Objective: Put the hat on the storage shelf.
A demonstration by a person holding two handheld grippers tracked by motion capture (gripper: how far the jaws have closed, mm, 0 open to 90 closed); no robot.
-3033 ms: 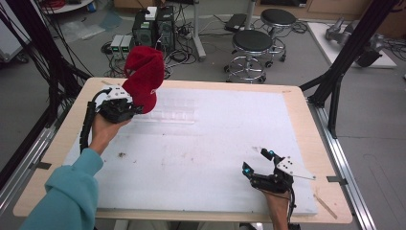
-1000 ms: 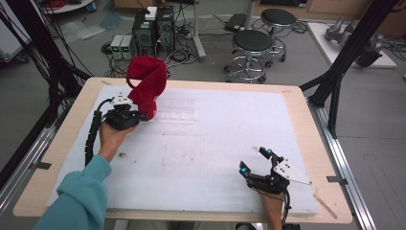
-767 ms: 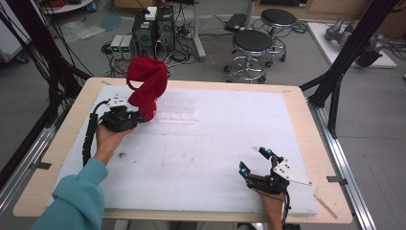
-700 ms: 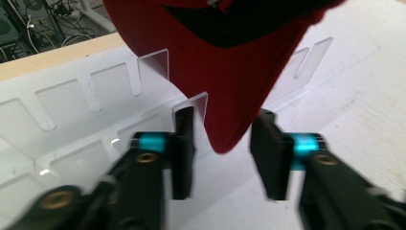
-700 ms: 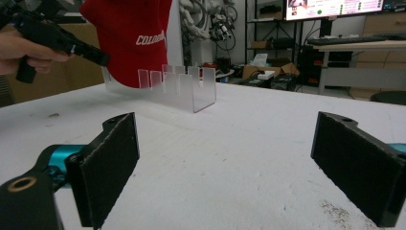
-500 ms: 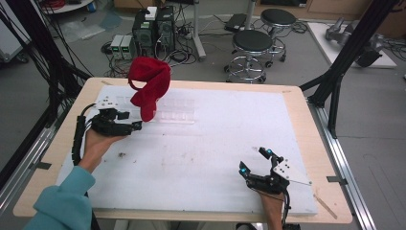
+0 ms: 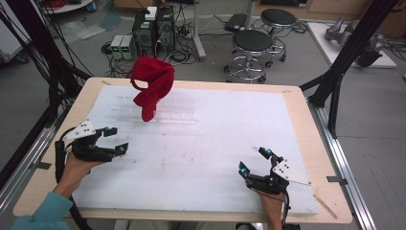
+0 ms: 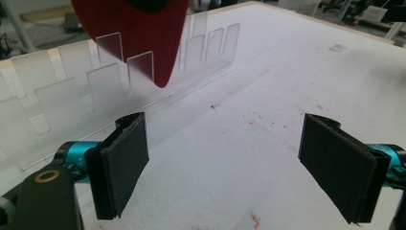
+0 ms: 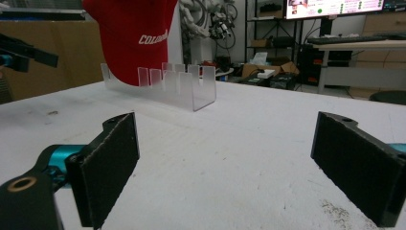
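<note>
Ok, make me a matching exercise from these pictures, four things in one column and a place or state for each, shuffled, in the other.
Things:
1. red cap
2. clear rack
3. left gripper
4. right gripper

Places or states:
A. open, near the table's front right corner
B. propped in the slotted stand
C. open and empty, at the table's left side
D. stands on the white mat near the far edge

Pairs: 1-B, 2-D, 3-C, 4-A
</note>
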